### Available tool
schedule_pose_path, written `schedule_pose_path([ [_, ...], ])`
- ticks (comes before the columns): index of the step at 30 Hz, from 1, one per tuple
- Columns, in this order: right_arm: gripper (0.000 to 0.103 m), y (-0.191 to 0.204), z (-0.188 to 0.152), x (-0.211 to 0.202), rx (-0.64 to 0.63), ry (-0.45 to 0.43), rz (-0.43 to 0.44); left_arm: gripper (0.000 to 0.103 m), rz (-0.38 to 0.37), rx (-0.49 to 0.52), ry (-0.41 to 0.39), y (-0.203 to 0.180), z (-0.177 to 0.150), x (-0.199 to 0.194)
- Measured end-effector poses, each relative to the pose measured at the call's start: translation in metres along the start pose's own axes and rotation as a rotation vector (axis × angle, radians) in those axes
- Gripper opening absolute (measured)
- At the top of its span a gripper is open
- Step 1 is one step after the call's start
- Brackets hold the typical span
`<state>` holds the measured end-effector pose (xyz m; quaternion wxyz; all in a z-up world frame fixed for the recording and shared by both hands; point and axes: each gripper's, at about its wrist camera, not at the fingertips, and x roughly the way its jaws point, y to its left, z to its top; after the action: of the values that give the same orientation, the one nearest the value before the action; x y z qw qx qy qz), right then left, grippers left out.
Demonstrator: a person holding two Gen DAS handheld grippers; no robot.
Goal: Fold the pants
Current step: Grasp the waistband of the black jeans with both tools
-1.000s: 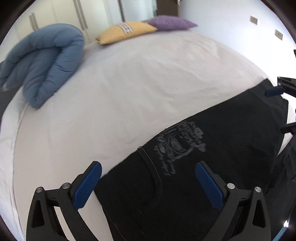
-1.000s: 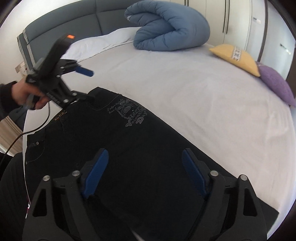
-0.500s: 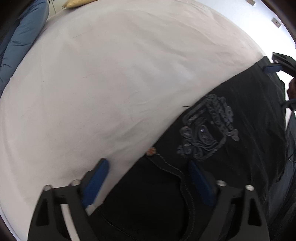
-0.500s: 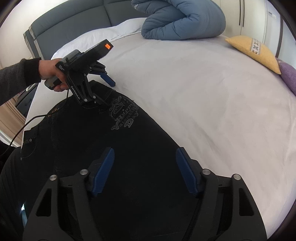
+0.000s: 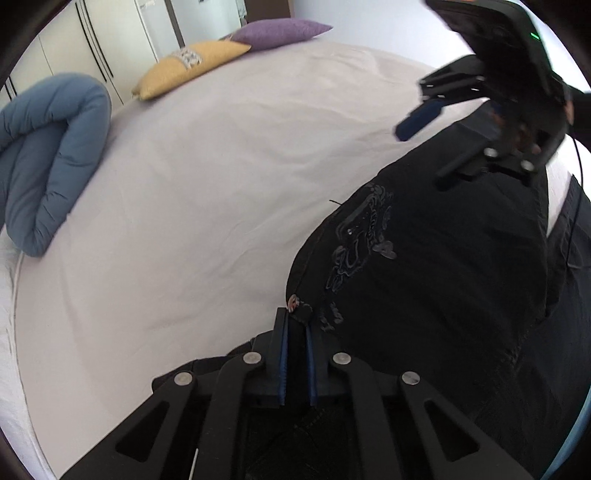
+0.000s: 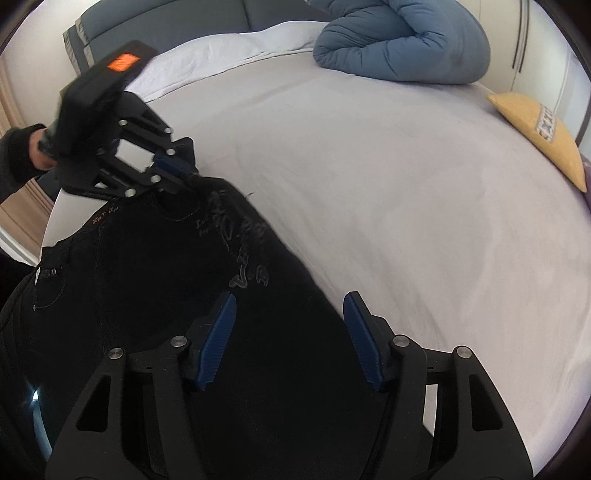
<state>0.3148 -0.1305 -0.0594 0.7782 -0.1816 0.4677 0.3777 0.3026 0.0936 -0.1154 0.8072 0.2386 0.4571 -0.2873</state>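
Black pants [image 5: 424, 280] with a grey embroidered pocket lie on the white bed sheet [image 5: 207, 192]. My left gripper [image 5: 295, 317] is shut on the pants' waist corner by the rivet; it also shows in the right wrist view [image 6: 184, 177], pinching that corner. My right gripper [image 6: 288, 325] is open, its blue pads hovering over the pants [image 6: 155, 280] at the leg's far edge. In the left wrist view the right gripper [image 5: 436, 122] hangs open above the pants.
A rolled blue duvet [image 6: 402, 48] lies at the head of the bed, a yellow pillow [image 5: 184, 66] and a purple pillow [image 5: 280, 33] along the far side. A grey headboard [image 6: 162, 22] and white wardrobes stand behind.
My left gripper dropped to the waist corner and closed on it. My right gripper moved closer along the pants, still open.
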Motion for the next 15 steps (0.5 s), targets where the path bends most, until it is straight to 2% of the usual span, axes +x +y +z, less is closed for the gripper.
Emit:
schedule_pose_path([
  [1,0.057,0.002,0.003,0.002,-0.005,0.002,0.005,0.008,0.008,0.008,-0.009,0.000,-0.001,-0.005],
  [5,0.035,0.013,0.013,0.016,-0.030,0.047,0.008,0.008,0.010,0.015,-0.028,-0.005,-0.003,-0.019],
  [9,0.033,0.021,0.016,0.032,-0.047,0.118,-0.028,0.008,0.010,0.016,-0.037,-0.004,0.008,-0.018],
  [12,0.021,0.017,0.016,0.031,-0.005,0.137,-0.015,0.008,0.013,0.022,-0.035,-0.014,0.004,-0.026],
  [13,0.013,0.016,0.017,0.032,0.010,0.143,-0.014,0.008,0.018,0.027,-0.034,-0.017,0.002,-0.025],
  [15,0.010,0.012,0.017,0.032,0.054,0.156,-0.016,0.008,0.021,0.032,-0.034,-0.014,0.005,-0.022],
])
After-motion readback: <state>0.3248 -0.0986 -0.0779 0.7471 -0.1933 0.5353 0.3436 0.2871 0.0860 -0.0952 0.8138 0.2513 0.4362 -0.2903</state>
